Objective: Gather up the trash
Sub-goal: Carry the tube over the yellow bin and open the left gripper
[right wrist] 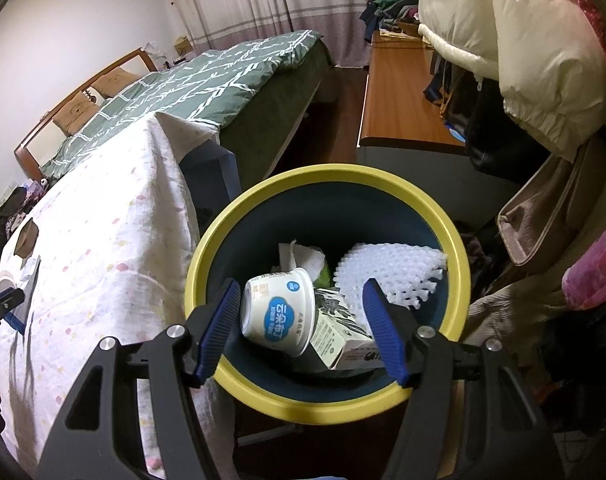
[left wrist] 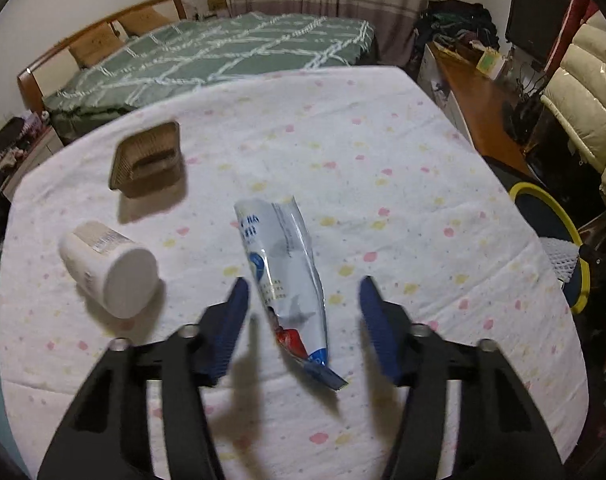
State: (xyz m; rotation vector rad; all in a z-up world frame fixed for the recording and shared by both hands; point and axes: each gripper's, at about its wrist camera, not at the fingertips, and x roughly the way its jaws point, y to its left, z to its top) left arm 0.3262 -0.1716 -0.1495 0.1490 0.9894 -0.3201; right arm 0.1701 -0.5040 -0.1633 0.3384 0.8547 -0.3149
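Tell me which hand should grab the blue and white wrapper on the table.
Left. Its tongs are open around the wrapper on the table, while the right tongs hover open above the bin.

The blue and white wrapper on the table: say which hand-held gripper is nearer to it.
Left. The left hand-held gripper hangs just over the wrapper, its open jaws astride it. The right hand-held gripper is off the table, over the yellow-rimmed bin.

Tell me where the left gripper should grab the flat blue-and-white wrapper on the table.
Grip the wrapper across its narrow middle, coming down from above with the left gripper. It lies flat and lengthwise between the open fingers, so they likely only need to close on its long edges.
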